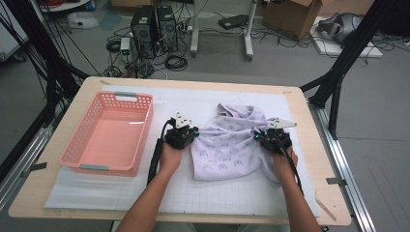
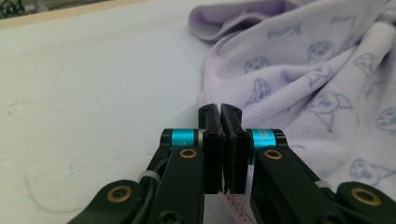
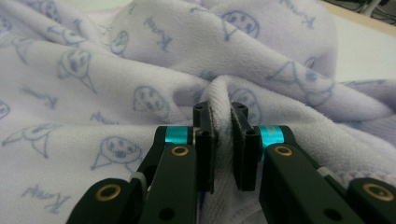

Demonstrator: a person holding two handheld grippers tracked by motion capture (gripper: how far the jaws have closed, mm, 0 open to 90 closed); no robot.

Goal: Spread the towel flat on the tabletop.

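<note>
Room: workshop floor beyond the surface (image 1: 309,203), with computer towers (image 1: 153,30), loose cables and a cardboard box (image 1: 295,14); black frame posts stand at both sides.
Surface: pale wooden top under a white gridded mat (image 1: 121,188).
Basket: pink slotted basket (image 1: 77,150) on the left part of the mat, nothing inside, well apart from the cloth.
Towel: lilac printed towel (image 1: 227,145) lies rumpled, right of centre on the mat, its far part bunched into a fold.
Left hand-held gripper: left hand-held gripper (image 2: 219,108) sits at the towel's left edge, jaws brought fully together on the hem; only a thin strip of fabric lies between the pads.
Right hand-held gripper: right hand-held gripper (image 3: 219,108) sits at the towel's right edge, jaws clamped on a thick raised ridge of pile.
Pose: both forearms enter from the near edge, hands low and close to the mat, the grippers pointing away from the person, roughly level with each other across the towel.
Risk, left: judged the weaker hold; the shallow bite on the hem could slip free under a lift or pull.
Risk, right: the pinched ridge may take in more than one layer, so the towel could come up bunched rather than spread.
Risk, uneven tension: if one hand leads, the cloth may twist or drag across the mat.
</note>
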